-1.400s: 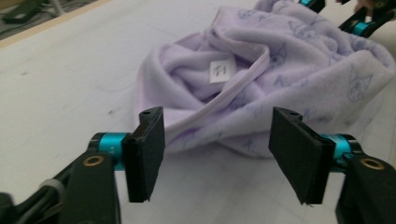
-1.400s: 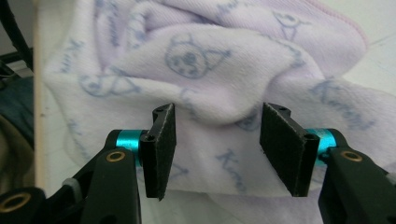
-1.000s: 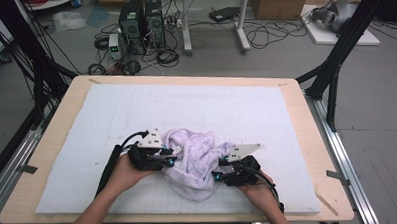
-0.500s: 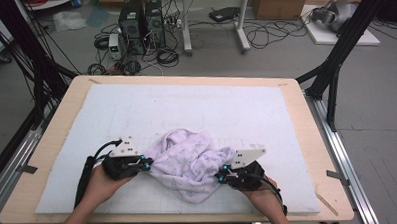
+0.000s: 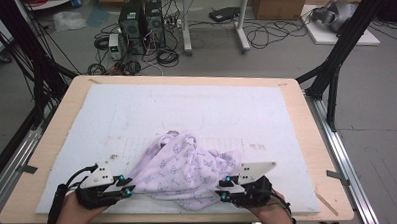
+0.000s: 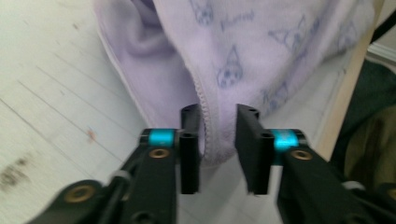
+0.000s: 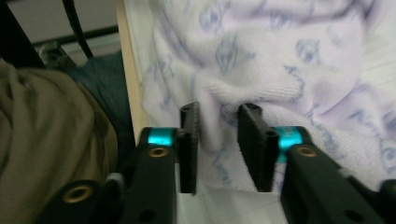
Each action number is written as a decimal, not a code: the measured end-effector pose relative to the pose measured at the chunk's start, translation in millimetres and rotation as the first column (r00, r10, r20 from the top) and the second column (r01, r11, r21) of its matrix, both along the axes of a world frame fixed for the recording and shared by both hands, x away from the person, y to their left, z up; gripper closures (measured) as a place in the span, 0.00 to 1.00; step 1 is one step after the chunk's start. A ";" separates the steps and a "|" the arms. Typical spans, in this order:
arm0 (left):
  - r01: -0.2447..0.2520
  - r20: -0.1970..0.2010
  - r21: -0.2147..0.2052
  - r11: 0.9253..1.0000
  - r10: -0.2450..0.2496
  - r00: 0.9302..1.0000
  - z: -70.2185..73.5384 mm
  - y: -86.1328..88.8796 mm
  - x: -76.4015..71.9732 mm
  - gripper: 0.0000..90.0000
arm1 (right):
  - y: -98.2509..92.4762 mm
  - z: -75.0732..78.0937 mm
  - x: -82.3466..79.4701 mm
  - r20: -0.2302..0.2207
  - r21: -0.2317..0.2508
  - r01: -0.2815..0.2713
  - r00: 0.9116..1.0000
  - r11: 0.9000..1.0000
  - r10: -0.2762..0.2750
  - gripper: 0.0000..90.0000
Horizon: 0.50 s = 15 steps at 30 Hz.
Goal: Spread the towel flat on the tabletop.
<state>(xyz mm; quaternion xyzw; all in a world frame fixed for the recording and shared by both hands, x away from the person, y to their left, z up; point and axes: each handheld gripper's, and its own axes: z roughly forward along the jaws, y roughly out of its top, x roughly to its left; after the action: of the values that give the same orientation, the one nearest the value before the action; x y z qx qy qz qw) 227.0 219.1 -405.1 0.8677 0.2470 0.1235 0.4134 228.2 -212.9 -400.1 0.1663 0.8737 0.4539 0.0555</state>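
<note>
Lilac printed cloth (image 5: 186, 170) lies bunched at near edge of white mat (image 5: 136, 109), between your hands; left gripper (image 5: 126, 187) at its left hem, right gripper (image 5: 223, 188) at its right fold, placed to spread it sideways; both jaws just opened a little, now narrow gap, fabric (image 6: 217, 140) between pads (image 7: 217, 135), grip loose; free mat beyond; table edge (image 5: 335, 207) close.

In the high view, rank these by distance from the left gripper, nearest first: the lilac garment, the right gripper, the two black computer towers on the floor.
1. Lilac garment: beside the left gripper, at its jaws.
2. Right gripper: across the garment, near table edge.
3. Computer towers: on the floor beyond the table's far edge.
</note>
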 end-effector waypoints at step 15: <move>0.050 -0.025 -0.004 0.999 -0.050 0.998 6.9 -80.5 88.5 0.56 | 8.5 -9.4 72.7 -0.020 -0.077 0.073 0.997 0.994 -0.075 0.56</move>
<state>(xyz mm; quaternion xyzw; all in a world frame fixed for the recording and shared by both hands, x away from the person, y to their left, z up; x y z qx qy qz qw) 315.5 138.7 -398.2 0.8743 0.2307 0.1020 0.4147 301.0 -204.4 -409.5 0.2015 0.8841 0.4160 0.0684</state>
